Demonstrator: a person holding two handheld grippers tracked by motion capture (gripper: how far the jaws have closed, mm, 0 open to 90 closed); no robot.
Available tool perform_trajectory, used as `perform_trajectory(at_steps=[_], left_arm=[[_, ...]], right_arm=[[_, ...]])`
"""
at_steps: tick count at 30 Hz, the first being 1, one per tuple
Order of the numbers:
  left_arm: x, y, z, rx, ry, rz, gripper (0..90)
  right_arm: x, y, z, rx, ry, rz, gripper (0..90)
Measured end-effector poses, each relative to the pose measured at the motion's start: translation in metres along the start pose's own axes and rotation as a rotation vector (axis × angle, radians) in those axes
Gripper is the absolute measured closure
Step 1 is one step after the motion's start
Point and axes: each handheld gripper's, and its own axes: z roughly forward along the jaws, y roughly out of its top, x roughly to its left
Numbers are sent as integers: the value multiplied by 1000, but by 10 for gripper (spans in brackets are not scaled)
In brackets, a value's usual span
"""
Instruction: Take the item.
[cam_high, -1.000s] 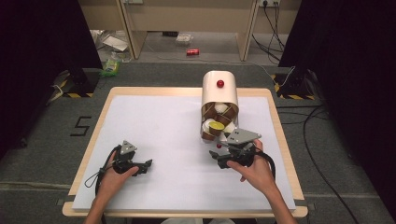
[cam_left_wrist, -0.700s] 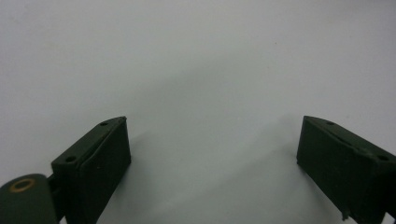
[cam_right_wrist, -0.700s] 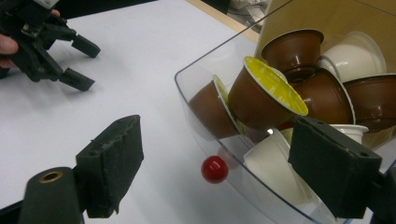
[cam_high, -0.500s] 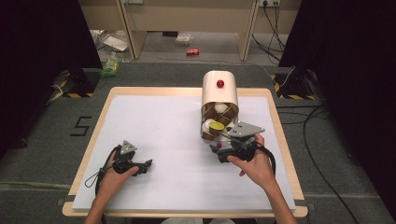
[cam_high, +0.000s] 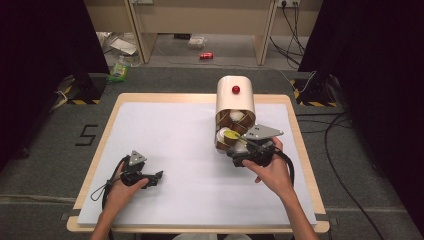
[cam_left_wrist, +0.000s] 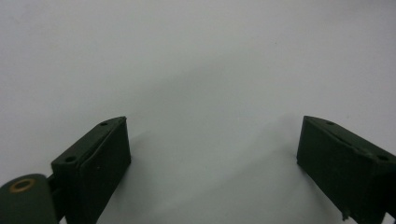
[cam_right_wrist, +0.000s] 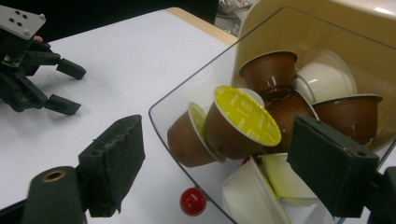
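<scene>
Fingers of right gripper (cam_right_wrist: 224, 172) open, just closing, around yellow-lidded brown plastic coffee capsule (cam_right_wrist: 238, 123): light, crushable, slippery; grip its sides.

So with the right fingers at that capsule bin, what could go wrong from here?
The right gripper stands open, its jaws having just been closing, with the clear door's edge between its fingers: it may pinch the door, not the yellow-lidded capsule. The capsules are heaped loosely and could spill. The dispenser might shift if pushed.
</scene>
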Motion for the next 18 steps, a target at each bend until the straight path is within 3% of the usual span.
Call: perform_trajectory(at_steps=[9, 18], left_arm=[[0, 0, 0, -1, -1, -2, 91], [0, 0, 0, -1, -1, -2, 91]], right_arm=[[-3, 9, 10, 0, -8, 13, 253], [-7, 9, 23, 52, -47, 8, 334]])
